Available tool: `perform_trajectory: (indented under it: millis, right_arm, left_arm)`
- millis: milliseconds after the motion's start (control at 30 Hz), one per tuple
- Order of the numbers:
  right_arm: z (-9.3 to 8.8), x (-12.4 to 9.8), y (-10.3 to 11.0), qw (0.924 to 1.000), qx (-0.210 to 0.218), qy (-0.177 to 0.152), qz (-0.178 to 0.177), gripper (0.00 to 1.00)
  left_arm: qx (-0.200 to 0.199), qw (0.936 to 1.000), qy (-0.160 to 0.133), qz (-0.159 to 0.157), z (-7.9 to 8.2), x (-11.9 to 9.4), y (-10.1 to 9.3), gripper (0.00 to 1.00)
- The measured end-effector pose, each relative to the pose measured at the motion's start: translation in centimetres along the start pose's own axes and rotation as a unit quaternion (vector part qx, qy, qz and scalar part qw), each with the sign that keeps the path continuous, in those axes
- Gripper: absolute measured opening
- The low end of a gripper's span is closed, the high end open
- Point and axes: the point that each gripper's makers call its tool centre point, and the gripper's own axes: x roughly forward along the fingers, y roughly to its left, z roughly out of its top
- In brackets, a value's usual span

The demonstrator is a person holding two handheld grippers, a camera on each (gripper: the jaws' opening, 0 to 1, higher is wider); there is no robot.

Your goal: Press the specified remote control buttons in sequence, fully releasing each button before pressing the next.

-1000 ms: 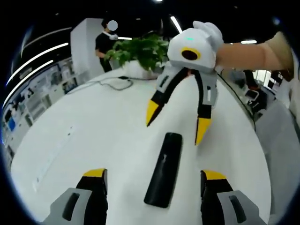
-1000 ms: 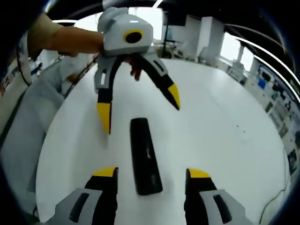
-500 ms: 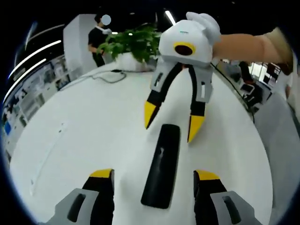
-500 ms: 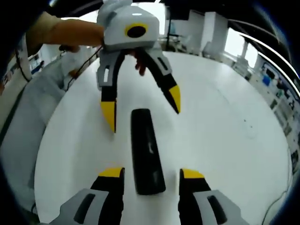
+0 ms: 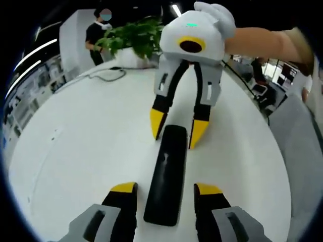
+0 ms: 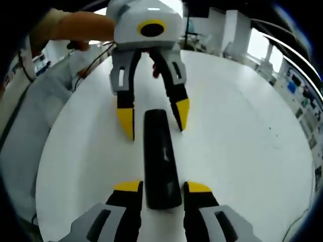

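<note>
A black remote lies flat on the white round table, lengthwise between the two grippers. My left gripper is open and straddles the remote's near end with a gap on each side. Facing it, my right gripper straddles the far end, its yellow tips down at the table. In the right gripper view the remote runs between my right gripper's jaws, which stand very close to its sides. The left gripper brackets the other end there.
A potted plant and a cable sit at the table's far edge, with a person standing behind them. A person's hand and sleeve hold the right gripper. Office desks lie beyond the table.
Both grippers have moved in over the remote's ends and narrowed their jaws. The right gripper's jaws have narrowed more. The remote has stayed flat on the table.
</note>
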Motion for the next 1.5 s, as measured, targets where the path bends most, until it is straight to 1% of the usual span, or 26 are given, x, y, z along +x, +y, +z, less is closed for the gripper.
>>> perform_trajectory:
  millis: [67, 133, 200, 233, 267, 467, 567, 1067, 1500]
  right_arm:
    - [-0.03, -0.02, -0.06, 1.0000, -0.002, 0.001, -0.001, 0.25]
    - [-0.04, -0.03, -0.07, 1.0000, -0.004, 0.001, -0.002, 0.24]
    - [-0.05, -0.03, 0.04, 1.0000, -0.007, 0.002, -0.002, 0.23]
    - [-0.07, -0.03, 0.05, 0.9999, -0.010, 0.004, -0.003, 0.23]
    - [-0.07, -0.03, 0.08, 0.9999, -0.011, 0.004, -0.004, 0.22]
    - [-0.08, -0.03, -0.05, 0.9999, -0.013, 0.009, -0.005, 0.22]
    - [-0.07, -0.04, 0.01, 0.9998, -0.015, 0.011, -0.005, 0.22]
    - [-0.01, -0.06, 0.14, 0.9995, -0.024, 0.022, -0.002, 0.22]
    - [0.02, -0.07, 0.32, 0.9991, -0.026, 0.031, -0.004, 0.21]
  left_arm:
    - [0.000, 1.0000, 0.006, -0.003, -0.24, 0.01, -0.09, 0.38]
    - [0.002, 1.0000, 0.004, -0.001, -0.16, -0.04, 0.03, 0.34]
    - [0.003, 1.0000, 0.005, -0.001, -0.22, -0.10, 0.02, 0.33]
    - [-0.004, 0.9999, 0.010, -0.003, -0.45, -0.23, -0.17, 0.31]
    - [-0.002, 1.0000, 0.008, -0.003, -0.35, -0.26, -0.12, 0.30]
    - [0.007, 0.9998, 0.020, 0.001, -0.53, -0.36, -0.15, 0.28]
    - [0.017, 0.9996, 0.024, 0.006, -0.54, -0.35, -0.02, 0.25]
    - [0.038, 0.9981, 0.047, 0.010, -0.45, -0.23, 0.05, 0.25]
    - [0.034, 0.9982, 0.047, 0.015, -0.50, -0.22, 0.04, 0.25]
